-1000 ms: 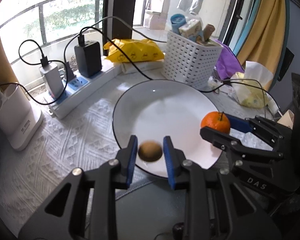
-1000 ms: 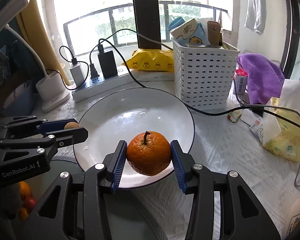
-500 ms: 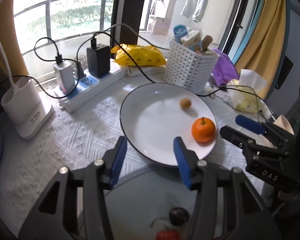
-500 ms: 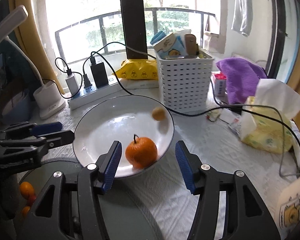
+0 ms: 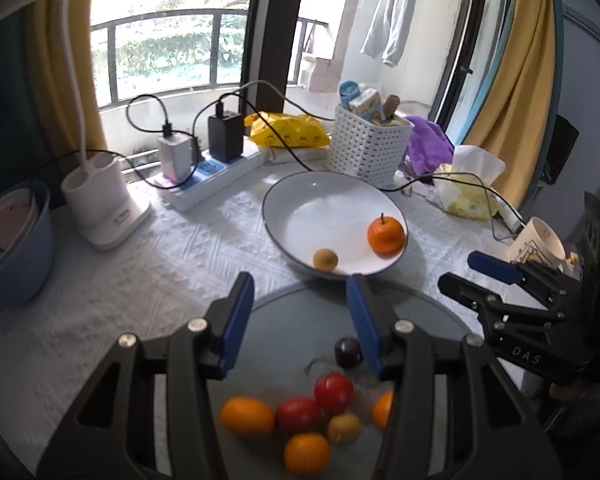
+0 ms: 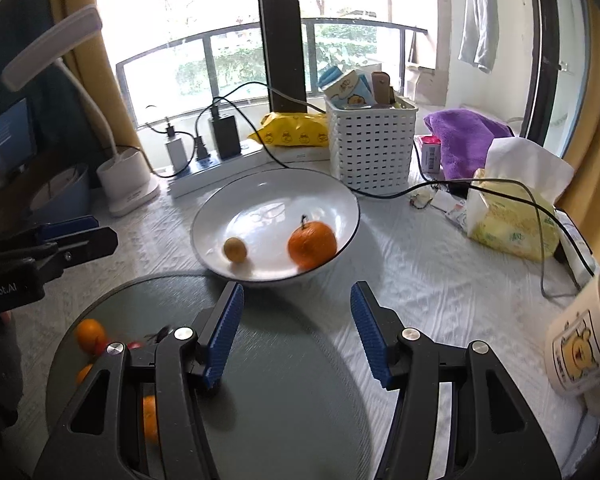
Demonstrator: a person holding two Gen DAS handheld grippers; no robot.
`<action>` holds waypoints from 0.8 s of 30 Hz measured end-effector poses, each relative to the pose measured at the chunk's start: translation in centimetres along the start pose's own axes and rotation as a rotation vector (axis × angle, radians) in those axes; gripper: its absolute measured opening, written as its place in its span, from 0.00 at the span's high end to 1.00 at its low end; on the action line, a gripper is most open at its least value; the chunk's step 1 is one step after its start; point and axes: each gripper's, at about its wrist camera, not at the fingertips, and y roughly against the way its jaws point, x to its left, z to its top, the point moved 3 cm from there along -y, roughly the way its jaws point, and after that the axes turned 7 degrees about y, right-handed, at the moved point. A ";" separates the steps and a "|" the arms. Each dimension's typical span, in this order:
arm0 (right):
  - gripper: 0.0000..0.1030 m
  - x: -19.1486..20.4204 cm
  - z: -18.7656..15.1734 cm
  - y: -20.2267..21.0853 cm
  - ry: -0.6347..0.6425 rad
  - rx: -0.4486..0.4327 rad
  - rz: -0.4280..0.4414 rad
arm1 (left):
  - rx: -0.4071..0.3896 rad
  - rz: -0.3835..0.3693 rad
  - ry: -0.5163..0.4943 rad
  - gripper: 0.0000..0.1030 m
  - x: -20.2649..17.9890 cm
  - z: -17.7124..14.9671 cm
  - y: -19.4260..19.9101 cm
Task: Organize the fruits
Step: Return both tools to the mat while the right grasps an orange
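A white bowl [image 5: 324, 196] [image 6: 268, 188] holds an orange tangerine [image 5: 385, 235] [image 6: 311, 242] and a small brown fruit [image 5: 325, 259] [image 6: 235, 249]. A dark round tray [image 5: 300, 320] [image 6: 284, 380] in front of it holds several fruits: orange ones [image 5: 247, 417] [image 6: 90, 331], red ones [image 5: 333, 387] and a dark plum [image 5: 347, 353]. My left gripper [image 5: 300, 312] is open and empty above the tray. My right gripper [image 6: 296, 328] is open and empty above the tray, short of the bowl. Each gripper shows at the edge of the other's view.
A white lattice basket [image 6: 370, 146], a power strip with chargers [image 5: 216, 170] and cables lie behind the bowl. A tissue pack [image 6: 516, 208] and a mug [image 6: 580, 348] stand at the right, a white lamp base [image 5: 100, 204] and a blue bowl [image 5: 16, 240] at the left.
Both grippers let go of their fruits into the bowl, opened and drew back and up over the tray. The small brown fruit rolled toward the bowl's near side.
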 end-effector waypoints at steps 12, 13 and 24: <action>0.43 3.0 -3.0 2.0 0.031 0.031 0.038 | 0.009 0.017 0.031 0.52 1.5 -4.8 3.1; 0.43 3.2 -3.1 2.1 0.033 0.033 0.040 | 0.010 0.017 0.035 0.51 1.6 -5.1 3.3; 0.43 6.3 -4.7 2.0 0.065 0.064 0.101 | 0.069 0.006 0.053 0.51 1.8 -8.8 3.4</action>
